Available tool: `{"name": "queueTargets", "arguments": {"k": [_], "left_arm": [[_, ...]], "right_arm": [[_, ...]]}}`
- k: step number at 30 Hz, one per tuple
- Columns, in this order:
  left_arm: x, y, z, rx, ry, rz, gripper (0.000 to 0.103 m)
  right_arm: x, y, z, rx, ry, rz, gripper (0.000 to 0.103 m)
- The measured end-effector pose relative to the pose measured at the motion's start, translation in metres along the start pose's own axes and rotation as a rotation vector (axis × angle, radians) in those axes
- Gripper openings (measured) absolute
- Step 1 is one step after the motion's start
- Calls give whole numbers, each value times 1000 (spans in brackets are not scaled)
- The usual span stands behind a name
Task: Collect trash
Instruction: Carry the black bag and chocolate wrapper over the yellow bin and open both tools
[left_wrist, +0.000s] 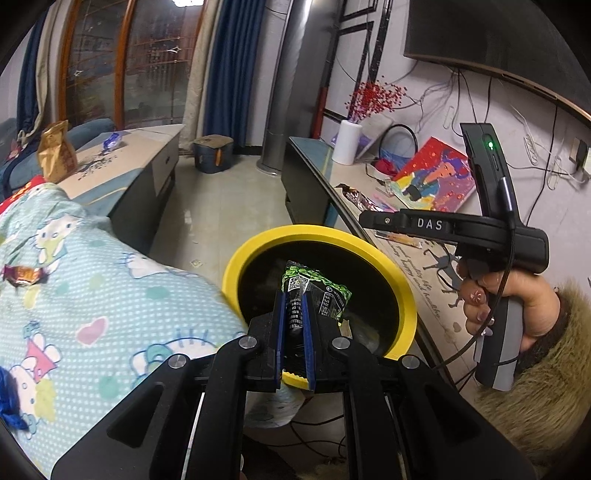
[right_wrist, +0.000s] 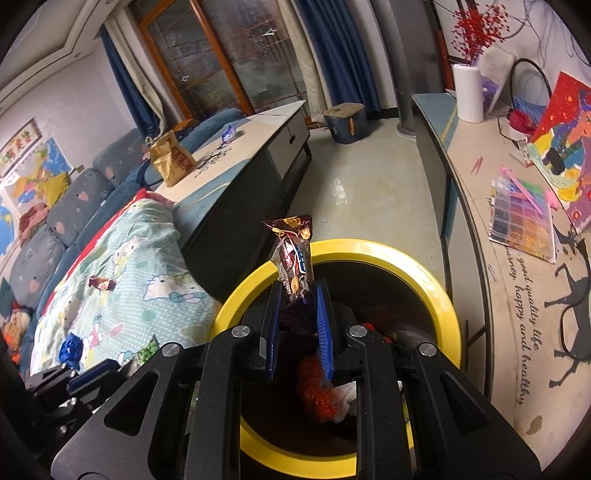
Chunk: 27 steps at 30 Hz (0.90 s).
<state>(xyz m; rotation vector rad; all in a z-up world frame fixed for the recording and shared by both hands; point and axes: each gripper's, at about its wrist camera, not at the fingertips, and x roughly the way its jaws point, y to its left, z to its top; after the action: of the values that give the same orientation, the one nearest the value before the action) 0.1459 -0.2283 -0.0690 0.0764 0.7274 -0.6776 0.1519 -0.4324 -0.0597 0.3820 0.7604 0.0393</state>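
Note:
A yellow-rimmed black trash bin (left_wrist: 314, 232) stands on the floor between bed and TV counter; it also shows in the right wrist view (right_wrist: 439, 291). My left gripper (left_wrist: 295, 299) is shut on a green and black snack wrapper (left_wrist: 325, 291) and holds it over the bin's mouth. My right gripper (right_wrist: 299, 291) is shut on a brown snack wrapper (right_wrist: 293, 251) upright over the bin's near rim. The right gripper's body (left_wrist: 491, 236) shows in the left wrist view beside the bin. Red and white trash (right_wrist: 317, 387) lies inside the bin.
A Hello Kitty blanket (right_wrist: 122, 280) covers the bed at left, with a brown candy wrapper (right_wrist: 101, 283), a blue scrap (right_wrist: 72, 350) and a green wrapper (right_wrist: 147, 350) on it. A brown paper bag (right_wrist: 171, 158) stands on the coffee table. The TV counter (right_wrist: 517, 295) at right holds a bead box (right_wrist: 521, 218) and a painting.

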Motion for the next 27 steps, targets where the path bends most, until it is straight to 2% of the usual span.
{"name": "queueTargets", "arguments": {"k": [11, 27], "left_arm": [[39, -20, -5, 33, 45, -19, 9], [81, -21, -6, -6, 99, -21, 9]], "right_arm": [[3, -25, -3, 52, 20, -23, 13], [12, -42, -8, 97, 39, -37, 15]]}}
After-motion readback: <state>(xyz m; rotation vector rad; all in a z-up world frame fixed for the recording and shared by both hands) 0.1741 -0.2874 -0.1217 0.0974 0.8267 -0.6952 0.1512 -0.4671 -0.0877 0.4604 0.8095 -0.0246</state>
